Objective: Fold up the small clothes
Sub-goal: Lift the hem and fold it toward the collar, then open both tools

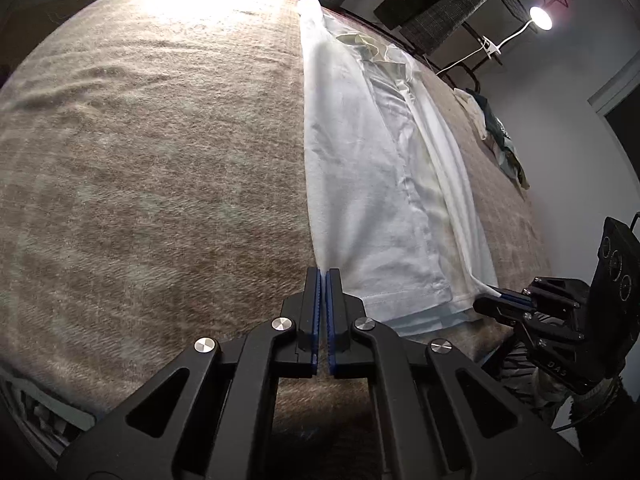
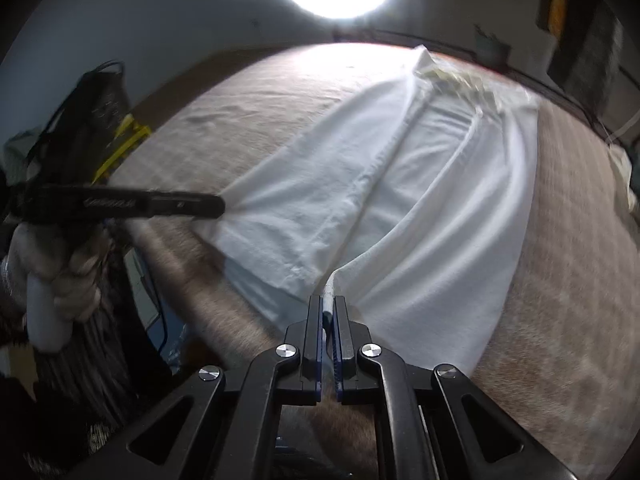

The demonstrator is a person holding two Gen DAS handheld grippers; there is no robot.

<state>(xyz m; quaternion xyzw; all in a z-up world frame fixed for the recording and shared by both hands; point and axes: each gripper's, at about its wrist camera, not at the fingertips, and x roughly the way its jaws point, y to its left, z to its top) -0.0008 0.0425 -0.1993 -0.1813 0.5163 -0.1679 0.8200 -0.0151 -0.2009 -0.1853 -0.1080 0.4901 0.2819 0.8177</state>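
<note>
So you've got the white shirt [image 1: 372,184] laid out long on the tan blanket [image 1: 160,160], collar [image 1: 368,46] at the far end, hem at your end. Its long axis runs straight away from both tools, which is what the next fold hinges on: probably carrying the hem up toward the collar.

Your left gripper [image 1: 322,276] is pinched together on the hem corner at the shirt's left folded edge. Your right gripper [image 2: 329,304] is clamped on the hem at the other side flap. Both sit at the hem end, about equally near the shirt.

Writing: "DAS" or similar on the right tool's body in the left view. The other print is too blurry to read.
</note>
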